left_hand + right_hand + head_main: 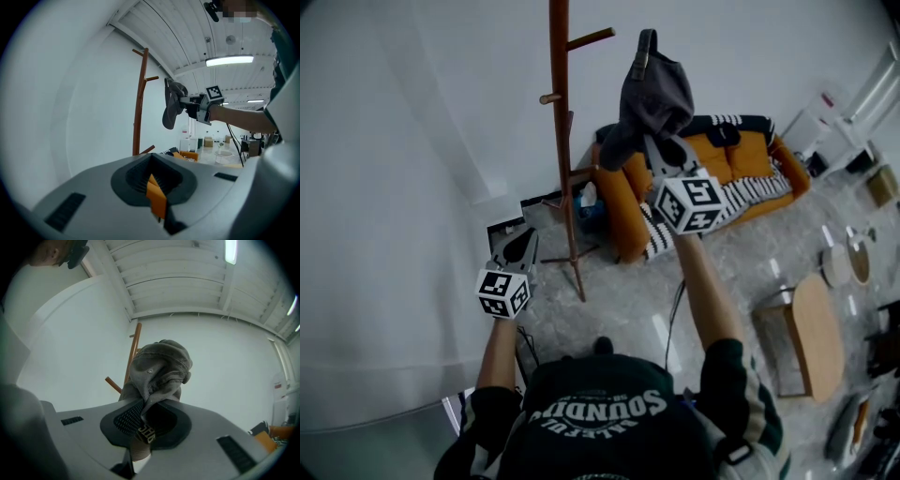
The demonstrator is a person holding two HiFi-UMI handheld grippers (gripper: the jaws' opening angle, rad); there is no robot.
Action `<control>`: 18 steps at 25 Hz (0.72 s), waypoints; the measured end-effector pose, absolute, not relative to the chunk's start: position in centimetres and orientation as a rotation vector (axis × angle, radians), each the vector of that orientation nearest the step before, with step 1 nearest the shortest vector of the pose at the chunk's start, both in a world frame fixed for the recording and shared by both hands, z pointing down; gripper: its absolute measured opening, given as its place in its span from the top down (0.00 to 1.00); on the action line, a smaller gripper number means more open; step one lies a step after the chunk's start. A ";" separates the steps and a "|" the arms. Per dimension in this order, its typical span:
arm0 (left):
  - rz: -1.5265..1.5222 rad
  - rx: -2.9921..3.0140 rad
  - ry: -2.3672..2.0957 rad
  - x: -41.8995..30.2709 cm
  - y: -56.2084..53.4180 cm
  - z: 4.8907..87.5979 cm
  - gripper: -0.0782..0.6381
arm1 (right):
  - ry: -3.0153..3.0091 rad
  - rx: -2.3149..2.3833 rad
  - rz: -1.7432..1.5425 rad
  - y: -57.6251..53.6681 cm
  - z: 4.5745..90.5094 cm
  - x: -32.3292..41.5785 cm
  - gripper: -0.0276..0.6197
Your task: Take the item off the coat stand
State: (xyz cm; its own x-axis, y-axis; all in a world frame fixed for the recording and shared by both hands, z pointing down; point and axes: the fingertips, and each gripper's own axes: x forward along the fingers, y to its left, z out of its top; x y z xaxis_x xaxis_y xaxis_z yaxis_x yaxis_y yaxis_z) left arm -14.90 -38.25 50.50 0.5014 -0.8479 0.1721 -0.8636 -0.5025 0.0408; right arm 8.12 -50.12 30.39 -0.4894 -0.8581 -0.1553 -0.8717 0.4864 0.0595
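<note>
The wooden coat stand (562,141) rises by the white wall, its pegs bare. A grey cap (654,92) hangs in the air to the right of the pole, apart from it. My right gripper (664,150) is shut on the cap's lower edge. In the right gripper view the cap (159,364) bunches above the jaws (145,408), with the stand (133,350) behind it. The left gripper view shows the cap (170,107) beside the stand (139,103). My left gripper (518,247) is held low, left of the stand's foot. It is shut and holds nothing (154,187).
An orange sofa (757,157) with striped cushions stands behind the raised cap. A round wooden table (817,335) is at the right. A white box (500,217) sits at the wall near the stand's legs (572,258).
</note>
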 end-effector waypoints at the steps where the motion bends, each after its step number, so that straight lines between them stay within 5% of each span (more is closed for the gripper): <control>1: 0.196 2.619 -1.492 -14.8 -38.4 50.5 0.89 | 2.612 -1.540 0.198 -50.0 30.6 8.5 0.91; 18: 0.198 2.658 -1.407 -13.1 -39.6 50.6 0.89 | 2.578 -1.699 0.060 -44.3 39.8 12.6 0.91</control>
State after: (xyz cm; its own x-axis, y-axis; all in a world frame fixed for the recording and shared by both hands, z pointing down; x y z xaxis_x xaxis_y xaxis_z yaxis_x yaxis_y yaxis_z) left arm -13.06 -39.57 50.64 0.5574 -0.8116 0.1752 -0.8284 -0.5578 0.0515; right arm 12.57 -44.34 39.81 -0.3938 -0.9168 -0.0663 -0.9189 0.3945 0.0030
